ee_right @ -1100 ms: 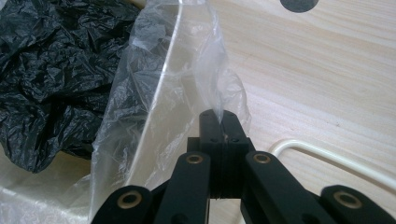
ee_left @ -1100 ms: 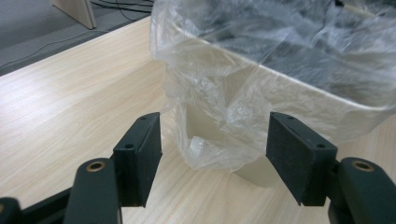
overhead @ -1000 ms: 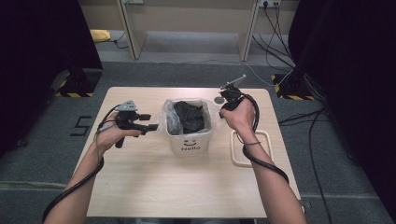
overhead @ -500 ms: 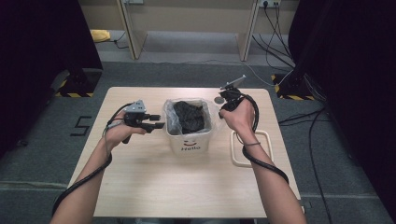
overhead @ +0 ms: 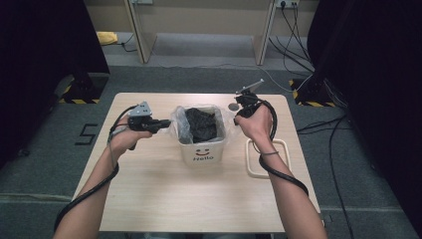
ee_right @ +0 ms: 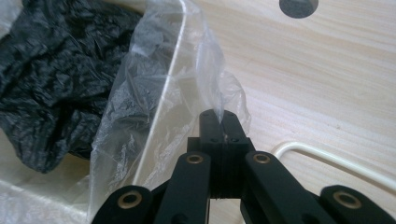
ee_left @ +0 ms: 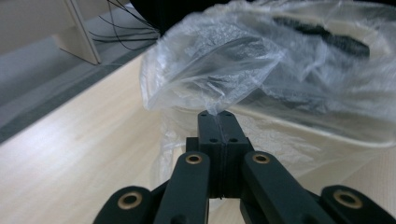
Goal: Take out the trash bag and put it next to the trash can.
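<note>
Gripping the clear plastic bag [overhead: 178,125] from both sides, we hold it where it lines the white bin [overhead: 203,149] that stands in the middle of the wooden counter [overhead: 164,199]. Our left gripper [overhead: 166,123] reaches in level from the left of the bin, and its fingers [ee_left: 209,122] have just been closing; in the left gripper view they are pressed together on a pinch of the bag's film at the near rim, with the rest of the film billowing up behind them. Our right gripper [overhead: 239,110] sits at the bin's far right corner, and in the right gripper view its fingers [ee_right: 229,122] are likewise pressed together on a thin fold of the bag's edge [ee_right: 210,88], just outside the bin's white rim. Inside the liner lies a crumpled black plastic bag [overhead: 201,124], dark and wrinkled in the right gripper view. The bin's front shows a smiling face and the word Hello. A small dark round disc [overhead: 234,106] rests on the counter near the right gripper, and a white loop-shaped frame [overhead: 249,159] lies flat to the right of the bin, beside our right forearm.
</note>
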A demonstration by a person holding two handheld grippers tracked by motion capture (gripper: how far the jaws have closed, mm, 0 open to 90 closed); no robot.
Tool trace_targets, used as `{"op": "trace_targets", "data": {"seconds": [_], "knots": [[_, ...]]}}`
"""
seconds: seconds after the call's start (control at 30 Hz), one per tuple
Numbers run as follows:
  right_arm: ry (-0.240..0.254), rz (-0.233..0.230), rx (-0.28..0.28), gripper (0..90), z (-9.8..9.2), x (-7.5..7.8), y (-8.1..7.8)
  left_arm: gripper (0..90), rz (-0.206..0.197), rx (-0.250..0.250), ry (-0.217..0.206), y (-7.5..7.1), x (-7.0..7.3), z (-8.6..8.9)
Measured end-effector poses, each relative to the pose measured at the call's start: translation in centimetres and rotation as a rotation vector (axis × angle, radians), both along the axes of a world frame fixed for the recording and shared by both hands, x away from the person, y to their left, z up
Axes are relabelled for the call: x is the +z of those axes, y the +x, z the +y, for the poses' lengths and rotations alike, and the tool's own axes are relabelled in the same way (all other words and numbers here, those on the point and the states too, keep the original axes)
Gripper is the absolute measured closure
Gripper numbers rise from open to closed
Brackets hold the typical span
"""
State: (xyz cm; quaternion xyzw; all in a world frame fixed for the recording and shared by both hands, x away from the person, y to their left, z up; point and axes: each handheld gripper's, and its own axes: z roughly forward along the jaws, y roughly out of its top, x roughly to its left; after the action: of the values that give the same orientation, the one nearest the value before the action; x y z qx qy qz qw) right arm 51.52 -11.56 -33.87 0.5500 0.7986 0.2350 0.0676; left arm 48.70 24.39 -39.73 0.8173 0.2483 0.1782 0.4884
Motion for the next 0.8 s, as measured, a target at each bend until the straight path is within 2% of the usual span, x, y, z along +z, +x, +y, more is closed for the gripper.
{"op": "trace_targets", "data": {"seconds": [0.17,0.3,0.43,0.6,0.8], "knots": [[0.029,-0.034,0.015,90.0,0.2,1.5,-0.4,89.7,-0.067,0.007,0.035,-0.5,2.6,-0.9],[0.051,-0.055,0.029,90.0,0.8,2.8,-0.6,89.6,-0.112,-0.009,0.071,-0.9,4.3,-2.4],[0.075,-0.081,0.051,90.0,1.8,3.8,-0.8,89.6,-0.141,-0.035,0.097,-1.2,5.4,-4.4],[0.101,-0.117,0.084,90.0,3.1,4.8,-0.9,89.6,-0.160,-0.066,0.114,-1.3,5.9,-6.5],[0.144,-0.133,0.123,90.0,4.8,5.0,-0.9,89.6,-0.151,-0.084,0.118,-1.2,5.3,-8.4]]}}
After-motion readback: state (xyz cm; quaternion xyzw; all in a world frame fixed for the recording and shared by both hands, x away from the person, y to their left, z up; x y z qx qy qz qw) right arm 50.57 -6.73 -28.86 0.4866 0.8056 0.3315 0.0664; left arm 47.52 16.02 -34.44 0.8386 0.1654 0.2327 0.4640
